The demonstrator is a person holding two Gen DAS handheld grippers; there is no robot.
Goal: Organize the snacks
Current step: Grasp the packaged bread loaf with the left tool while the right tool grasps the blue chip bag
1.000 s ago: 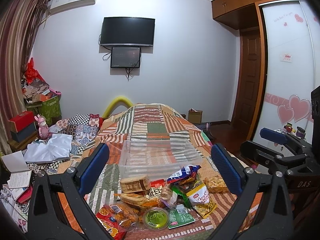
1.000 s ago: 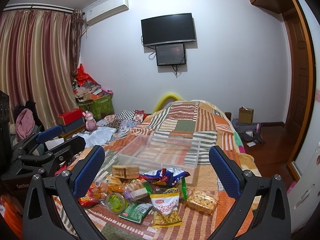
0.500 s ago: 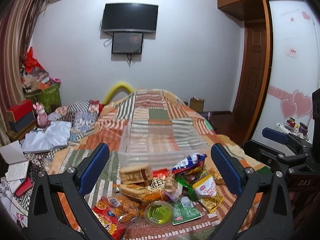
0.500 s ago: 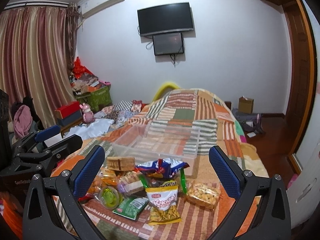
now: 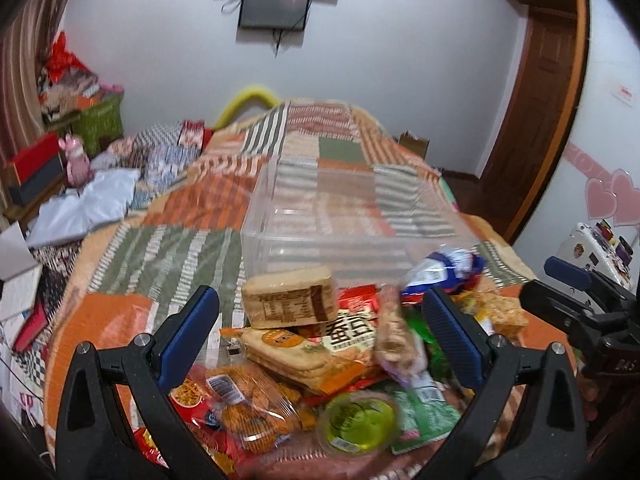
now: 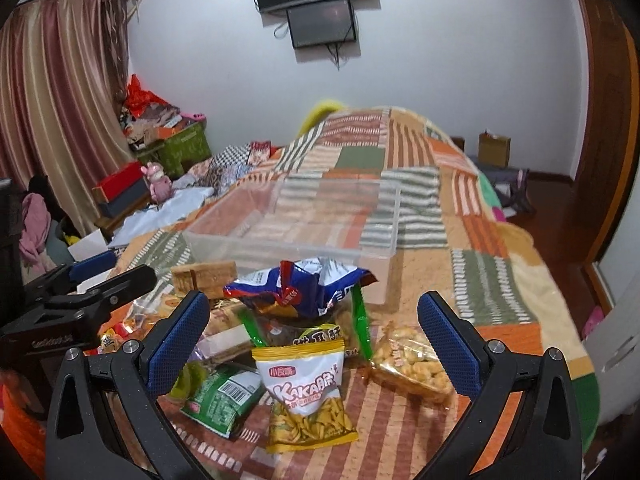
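A pile of snack packs lies on the patchwork bed in front of an empty clear plastic bin (image 5: 344,216), which also shows in the right wrist view (image 6: 304,224). My left gripper (image 5: 320,320) is open above the pile, over a tan cracker pack (image 5: 290,302) and an orange biscuit pack (image 5: 296,354). A green jelly cup (image 5: 358,426) lies nearest. My right gripper (image 6: 312,328) is open above a blue chip bag (image 6: 300,288), a white and yellow Kaka bag (image 6: 306,392) and a clear pack of puffs (image 6: 412,364).
The left gripper shows at the left of the right wrist view (image 6: 72,300); the right gripper shows at the right of the left wrist view (image 5: 588,304). Clothes and boxes (image 5: 76,168) crowd the bed's left side. A wooden door (image 5: 536,120) stands at the right.
Both grippers have moved forward and down toward the snack pile, which now looks larger and nearer. Both stay open. No snack has moved.
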